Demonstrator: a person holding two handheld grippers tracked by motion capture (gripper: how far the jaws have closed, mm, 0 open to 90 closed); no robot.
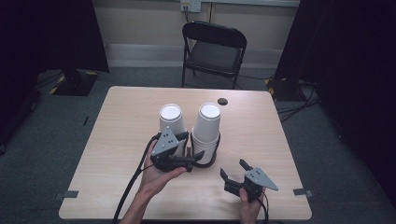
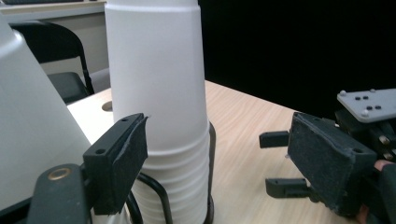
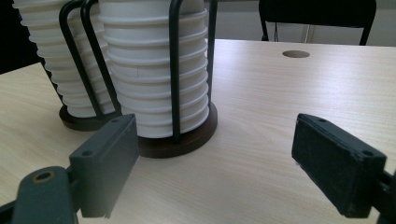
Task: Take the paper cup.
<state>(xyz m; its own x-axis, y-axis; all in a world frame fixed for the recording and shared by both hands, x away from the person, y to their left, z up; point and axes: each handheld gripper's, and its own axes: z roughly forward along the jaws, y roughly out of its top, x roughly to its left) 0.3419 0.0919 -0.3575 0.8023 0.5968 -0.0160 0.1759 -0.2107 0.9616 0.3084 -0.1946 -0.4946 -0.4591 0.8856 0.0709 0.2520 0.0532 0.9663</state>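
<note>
In the high view, two tapering stacks of white paper cups (image 1: 208, 126) stand upside down in black wire holders (image 1: 205, 161) on a pale wood-grain counter (image 1: 121, 126). The left gripper (image 1: 192, 156) gapes wide at the stacks' base; the right gripper (image 1: 233, 170) gapes wide nearby.

In the left gripper view, a smooth cup wall (image 2: 156, 79) rises over ribbed rims.

In the right gripper view, round dark bases (image 3: 187, 140) carry the stacks.

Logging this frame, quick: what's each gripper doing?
Left gripper: open, by the cup stacks, holding nothing.
Right gripper: open, empty.
</note>
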